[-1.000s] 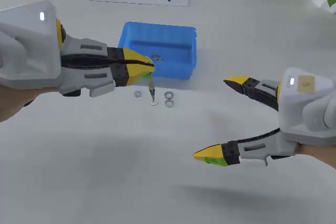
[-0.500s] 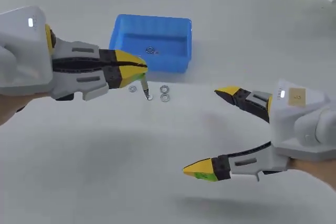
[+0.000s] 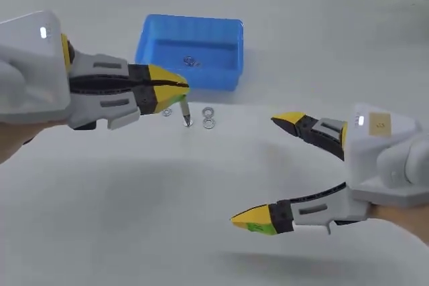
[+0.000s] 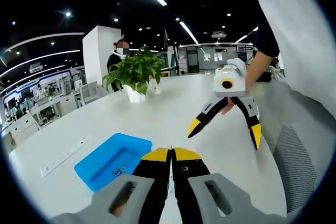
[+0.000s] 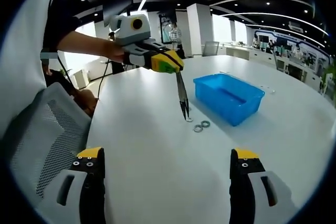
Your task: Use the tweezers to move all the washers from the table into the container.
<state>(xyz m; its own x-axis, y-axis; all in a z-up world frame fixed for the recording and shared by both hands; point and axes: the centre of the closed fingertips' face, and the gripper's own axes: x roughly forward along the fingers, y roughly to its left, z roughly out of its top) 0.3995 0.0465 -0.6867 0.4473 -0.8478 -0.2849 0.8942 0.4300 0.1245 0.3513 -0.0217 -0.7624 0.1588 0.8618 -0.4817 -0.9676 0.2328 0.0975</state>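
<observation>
Just in front of the blue container (image 3: 194, 80), small washers (image 3: 208, 117) lay flat by the tips of the tweezers (image 3: 185, 113). My left gripper (image 3: 177, 86) was clamped on the tweezers, while my right gripper (image 3: 255, 169) gaped wide and empty. I judged the washers light, hard and slippery, best pinched across one rim.

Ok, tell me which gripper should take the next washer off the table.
Left. The left gripper is shut on the tweezers, whose tips sit right at the washers beside the blue container. The right gripper hangs open and empty, well off to the side.
</observation>
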